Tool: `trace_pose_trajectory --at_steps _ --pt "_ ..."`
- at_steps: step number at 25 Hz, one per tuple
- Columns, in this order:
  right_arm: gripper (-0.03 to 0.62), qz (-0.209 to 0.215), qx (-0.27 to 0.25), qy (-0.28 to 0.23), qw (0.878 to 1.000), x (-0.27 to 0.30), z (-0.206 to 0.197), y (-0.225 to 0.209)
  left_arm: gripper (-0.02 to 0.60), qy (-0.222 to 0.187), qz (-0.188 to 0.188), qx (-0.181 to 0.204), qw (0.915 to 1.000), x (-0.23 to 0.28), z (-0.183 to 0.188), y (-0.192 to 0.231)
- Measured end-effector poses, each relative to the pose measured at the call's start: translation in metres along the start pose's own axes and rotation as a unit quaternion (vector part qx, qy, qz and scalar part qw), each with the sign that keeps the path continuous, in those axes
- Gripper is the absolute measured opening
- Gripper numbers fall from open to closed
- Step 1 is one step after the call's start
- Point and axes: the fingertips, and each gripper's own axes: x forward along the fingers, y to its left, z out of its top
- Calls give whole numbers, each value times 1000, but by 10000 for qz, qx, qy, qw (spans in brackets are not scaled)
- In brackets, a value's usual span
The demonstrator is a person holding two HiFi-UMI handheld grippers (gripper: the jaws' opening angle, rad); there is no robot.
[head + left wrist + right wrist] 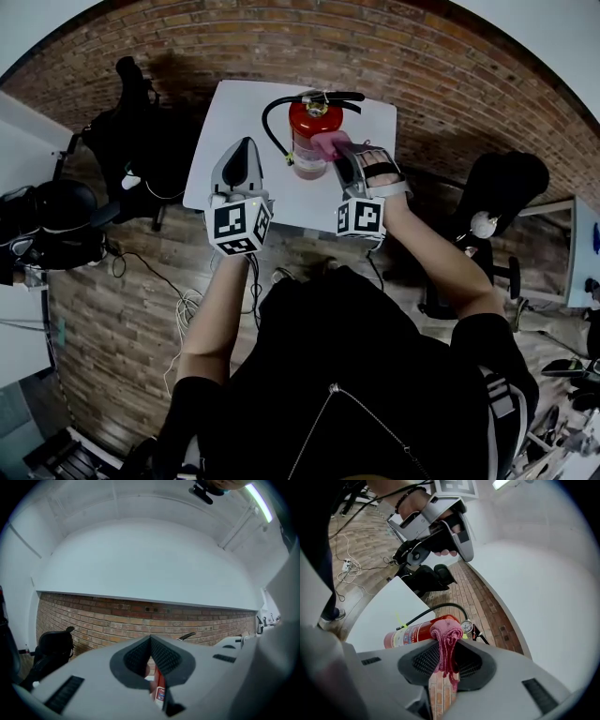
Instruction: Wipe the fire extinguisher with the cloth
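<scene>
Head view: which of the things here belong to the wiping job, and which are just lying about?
Job: fire extinguisher standing on the white table; pink cloth pinched in the right claw; left claw, shut and empty, beside it.
Lying about: left chair; right chair; cables on the floor.

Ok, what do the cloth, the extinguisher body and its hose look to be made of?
Cloth: pink knitted or terry fabric, soft; it bunches and hangs in ribbed folds. Fire extinguisher body: likely painted metal, glossy red with highlights. Hose: black, matte, probably rubber; it bends in a smooth arc.
</scene>
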Motion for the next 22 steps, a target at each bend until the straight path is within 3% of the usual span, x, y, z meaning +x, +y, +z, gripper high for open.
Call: trace_pose_trajectory --at_steps 5,13,22 --pt "101 377 297 127 9988 -4 13 23 9 46 -123 9 9999 3 -8 0" --pt "101 1211 484 523 9901 28 2 114 9 182 -218 -1 9996 -1 -30 10" --pt "101 1586 445 781 9832 77 -16 205 9 369 -51 -95 9993 -8 -54 42"
